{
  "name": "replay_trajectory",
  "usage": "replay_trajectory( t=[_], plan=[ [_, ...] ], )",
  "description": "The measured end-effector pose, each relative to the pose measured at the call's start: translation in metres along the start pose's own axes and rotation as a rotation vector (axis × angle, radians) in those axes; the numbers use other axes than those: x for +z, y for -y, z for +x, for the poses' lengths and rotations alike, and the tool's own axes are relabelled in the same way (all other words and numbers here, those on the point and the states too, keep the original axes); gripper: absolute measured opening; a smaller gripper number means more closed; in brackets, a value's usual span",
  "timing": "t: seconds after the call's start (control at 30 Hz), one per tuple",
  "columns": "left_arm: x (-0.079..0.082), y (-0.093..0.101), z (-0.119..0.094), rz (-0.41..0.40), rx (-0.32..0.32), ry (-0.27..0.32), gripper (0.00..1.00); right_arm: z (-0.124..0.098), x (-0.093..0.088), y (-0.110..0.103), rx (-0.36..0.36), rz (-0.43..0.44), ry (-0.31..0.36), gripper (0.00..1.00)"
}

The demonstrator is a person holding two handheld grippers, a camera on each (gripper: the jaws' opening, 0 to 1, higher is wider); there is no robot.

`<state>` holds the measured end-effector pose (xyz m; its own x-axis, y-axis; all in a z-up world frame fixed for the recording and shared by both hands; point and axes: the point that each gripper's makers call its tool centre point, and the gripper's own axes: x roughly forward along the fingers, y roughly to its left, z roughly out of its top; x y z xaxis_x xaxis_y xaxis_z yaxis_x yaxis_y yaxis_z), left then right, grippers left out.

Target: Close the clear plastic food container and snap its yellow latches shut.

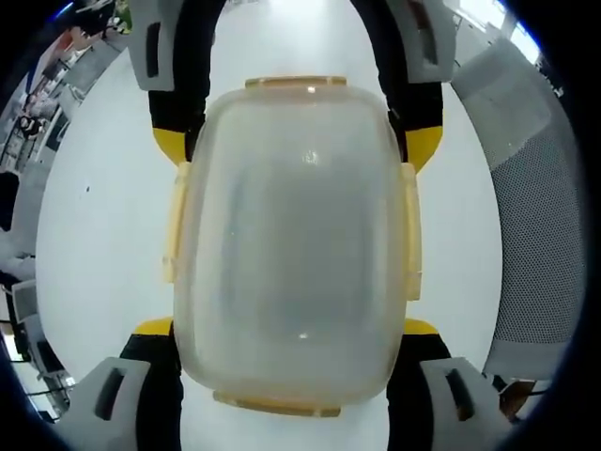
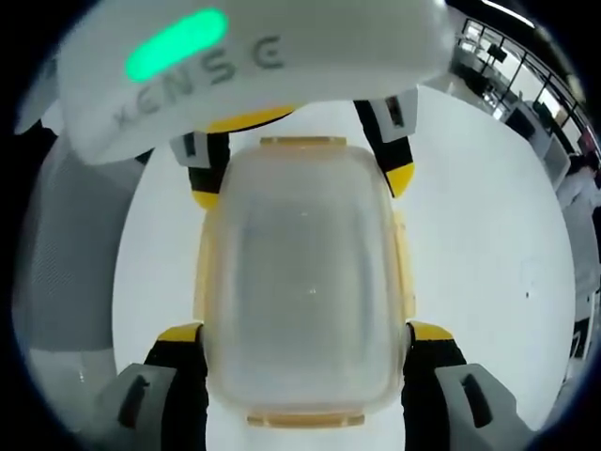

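The lidded clear container (image 1: 293, 246), contents unclear, sits between both grippers' spread fingers (image 1: 155, 331).

I count one clear container (image 1: 293, 244), four yellow latches (image 1: 410, 235) on it, my two claws, left (image 1: 286, 362) and right (image 2: 305, 362), one white desk (image 1: 103, 235).

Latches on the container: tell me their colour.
Yellow latches on the clear container; best in the left gripper view.
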<state>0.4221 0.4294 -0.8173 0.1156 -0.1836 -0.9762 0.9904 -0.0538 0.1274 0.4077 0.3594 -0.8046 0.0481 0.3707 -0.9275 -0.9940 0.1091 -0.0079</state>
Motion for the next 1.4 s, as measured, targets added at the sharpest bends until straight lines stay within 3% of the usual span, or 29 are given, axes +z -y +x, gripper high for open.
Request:
replay_trajectory(
  t=[0.23, 0.53, 0.63, 0.7, 0.87, 1.4],
  plan=[
    [0.001, -0.001, 0.0, -0.003, 0.005, 0.015, 0.92, 0.0, 0.0, 0.001, 0.0, -0.008, 0.002, 0.87],
    [0.0, -0.003, 0.001, 0.006, 0.017, -0.02, 0.93, -0.002, 0.0, 0.002, -0.003, -0.012, 0.014, 0.88],
    [0.0, -0.009, 0.0, 0.01, 0.052, -0.027, 0.99, 0.0, -0.001, 0.002, -0.026, -0.069, 0.008, 0.97],
    [-0.001, -0.006, 0.0, 0.019, 0.042, -0.026, 0.99, 0.002, -0.005, -0.004, -0.015, -0.08, -0.004, 1.0],
    [-0.006, -0.001, 0.0, 0.033, 0.034, -0.03, 0.99, 0.002, 0.0, -0.006, -0.023, -0.07, 0.035, 1.0],
    [0.004, -0.001, -0.01, 0.022, 0.069, 0.035, 0.98, -0.013, 0.007, -0.002, -0.067, -0.004, 0.13, 0.98]
  ],
)
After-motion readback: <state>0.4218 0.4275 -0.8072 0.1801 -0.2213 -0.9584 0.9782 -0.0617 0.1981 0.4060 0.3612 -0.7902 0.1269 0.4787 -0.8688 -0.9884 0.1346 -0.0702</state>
